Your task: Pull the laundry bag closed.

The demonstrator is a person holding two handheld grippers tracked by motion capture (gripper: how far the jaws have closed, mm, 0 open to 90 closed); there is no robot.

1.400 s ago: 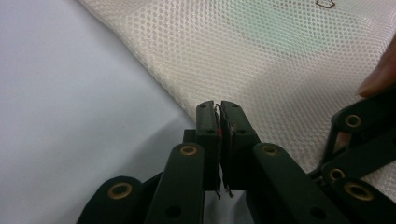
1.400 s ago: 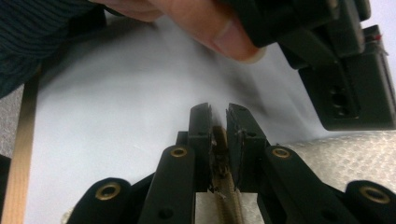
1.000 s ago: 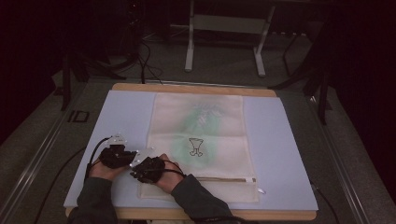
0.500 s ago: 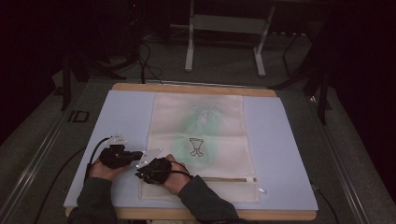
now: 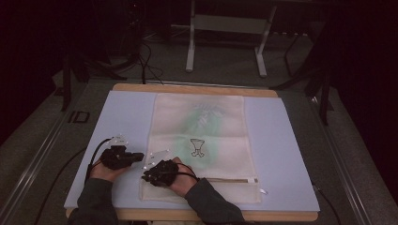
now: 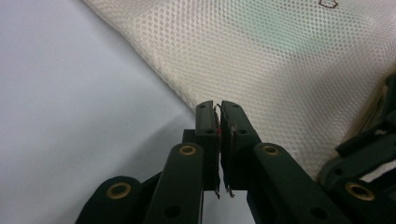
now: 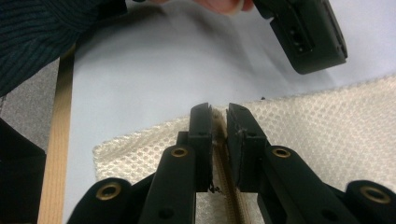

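Presently my right gripper (image 7: 219, 109) pinches the zipper (image 7: 224, 154) of the mesh bag (image 5: 199, 140), whose long axis runs straight back beneath its jaws. My left gripper (image 6: 218, 106), jaws closed on nothing, sits just beside the bag's edge.

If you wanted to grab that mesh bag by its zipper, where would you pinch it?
Probably the zipper band near the bag's left corner, coming from the near edge. It forms a raised, stiffer strip in flat, limp mesh, and the right gripper already straddles it there.
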